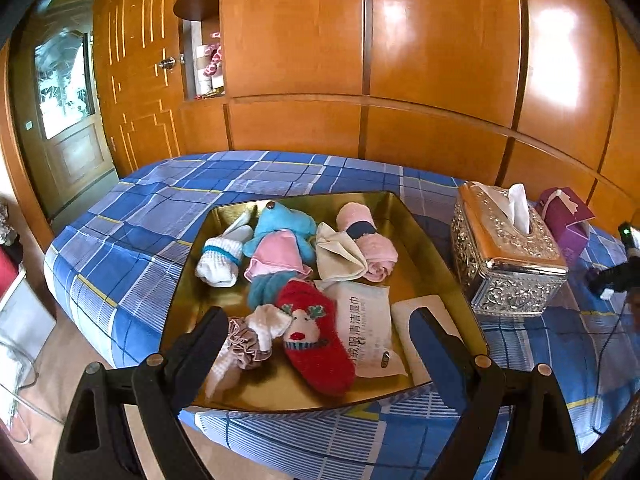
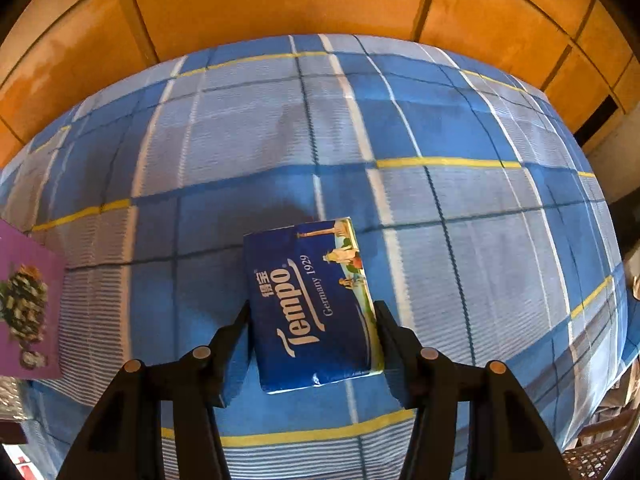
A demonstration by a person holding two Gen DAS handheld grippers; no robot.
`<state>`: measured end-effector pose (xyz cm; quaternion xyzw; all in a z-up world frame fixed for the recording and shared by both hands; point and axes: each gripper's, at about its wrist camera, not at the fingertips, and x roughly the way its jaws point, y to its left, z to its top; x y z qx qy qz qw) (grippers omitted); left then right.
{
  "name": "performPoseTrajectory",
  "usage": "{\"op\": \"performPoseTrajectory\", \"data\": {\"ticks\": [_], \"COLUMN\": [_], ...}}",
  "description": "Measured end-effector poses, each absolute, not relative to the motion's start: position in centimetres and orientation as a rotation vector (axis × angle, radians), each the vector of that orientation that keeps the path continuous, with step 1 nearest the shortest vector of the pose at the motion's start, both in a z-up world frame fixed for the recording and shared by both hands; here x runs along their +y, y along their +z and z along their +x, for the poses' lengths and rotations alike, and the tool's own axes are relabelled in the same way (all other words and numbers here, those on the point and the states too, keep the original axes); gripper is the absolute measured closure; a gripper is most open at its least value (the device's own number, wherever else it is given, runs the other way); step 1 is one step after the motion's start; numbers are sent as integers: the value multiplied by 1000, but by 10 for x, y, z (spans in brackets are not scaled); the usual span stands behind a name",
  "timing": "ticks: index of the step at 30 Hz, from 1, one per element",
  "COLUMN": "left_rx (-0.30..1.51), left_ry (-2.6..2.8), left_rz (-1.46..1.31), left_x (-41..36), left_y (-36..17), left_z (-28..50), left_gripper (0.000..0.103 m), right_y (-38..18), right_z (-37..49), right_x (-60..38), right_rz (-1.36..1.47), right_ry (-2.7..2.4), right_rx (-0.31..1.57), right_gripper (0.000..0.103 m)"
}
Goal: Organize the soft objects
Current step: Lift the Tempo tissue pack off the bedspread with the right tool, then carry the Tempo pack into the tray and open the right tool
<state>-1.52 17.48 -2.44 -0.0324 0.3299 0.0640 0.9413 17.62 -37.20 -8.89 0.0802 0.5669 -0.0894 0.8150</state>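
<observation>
Tempo tissue pack (image 2: 314, 304) sits clamped in the right claw (image 2: 314, 320) above the bed (image 2: 480, 200); left claw (image 1: 320, 320) hangs open over the tray (image 1: 420, 220) at 12 o'clock.

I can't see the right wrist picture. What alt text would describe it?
The right tongs grip a blue Tempo tissue pack by its two sides, above a blue plaid bedsheet. A purple box shows at the left edge, with orange wooden panels behind the bed.

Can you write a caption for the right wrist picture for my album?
Right gripper clamps a blue Tempo tissue pack above the blue plaid bedsheet.
</observation>
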Motion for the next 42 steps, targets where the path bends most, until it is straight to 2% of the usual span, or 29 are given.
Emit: {"op": "performPoseTrajectory", "data": {"ticks": [9, 15, 21, 26, 31, 37, 42], "left_rx": [687, 696, 719, 720, 702, 681, 686], "left_ry": [106, 85, 83, 140, 249, 317, 304], "left_rz": [-48, -38, -50, -97, -139, -181, -189], "left_x": [168, 164, 167, 193, 230, 252, 249], "left_y": [-29, -31, -37, -33, -28, -28, -33], "left_z": [-14, -13, -10, -8, -13, -20, -19], "left_gripper": [11, 11, 11, 11, 11, 11, 11], "right_y": [-54, 23, 112, 146, 128, 56, -9], "right_z": [203, 227, 227, 190, 140, 104, 113], "right_x": [-353, -320, -239, -151, -60, 30, 75], "right_rz": [136, 48, -46, -146, -227, -286, -266], "right_ry": [-158, -79, 134, 404, 699, 865, 797], "right_rx": [1164, 1025, 848, 741, 738, 862, 1013], "right_gripper": [47, 47, 47, 47, 47, 47, 47]}}
